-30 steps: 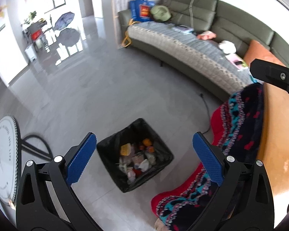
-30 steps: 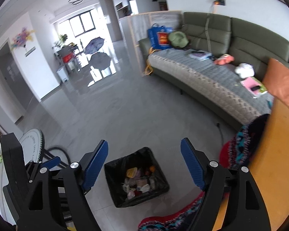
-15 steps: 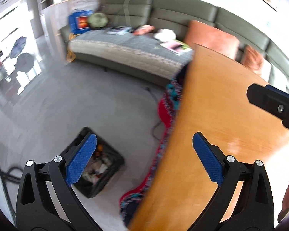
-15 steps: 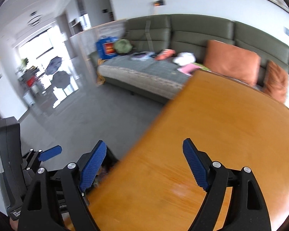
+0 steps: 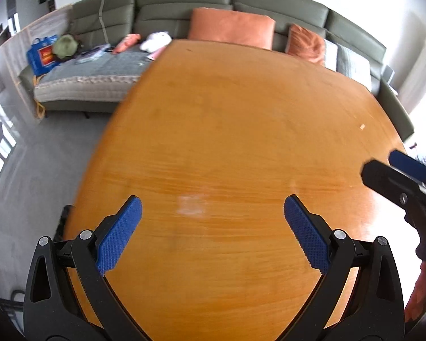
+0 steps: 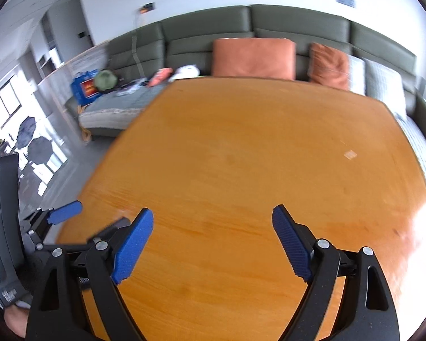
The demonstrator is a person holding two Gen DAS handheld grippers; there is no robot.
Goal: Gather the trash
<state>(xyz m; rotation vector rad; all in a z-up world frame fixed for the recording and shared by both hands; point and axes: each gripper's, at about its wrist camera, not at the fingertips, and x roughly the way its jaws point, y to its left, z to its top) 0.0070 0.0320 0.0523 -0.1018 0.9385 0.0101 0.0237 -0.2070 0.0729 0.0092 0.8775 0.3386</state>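
Left gripper [image 5: 212, 218] and right gripper [image 6: 213, 233] hang over the smooth, shiny wooden desk [image 5: 241, 130]; bumpy blue fingers [image 5: 119, 234] spread wide apart, holding nothing; a small pale scrap [image 6: 350, 154] lies at two o'clock.

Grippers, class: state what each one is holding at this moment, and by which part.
Nothing is held. The left gripper and the right gripper both stand open over the wooden table, with only bare tabletop between their blue pads.

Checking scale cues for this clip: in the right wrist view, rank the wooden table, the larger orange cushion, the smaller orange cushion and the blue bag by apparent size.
1. wooden table
2. larger orange cushion
3. smaller orange cushion
4. blue bag

The table is nearest, so its lead is partly perspective.
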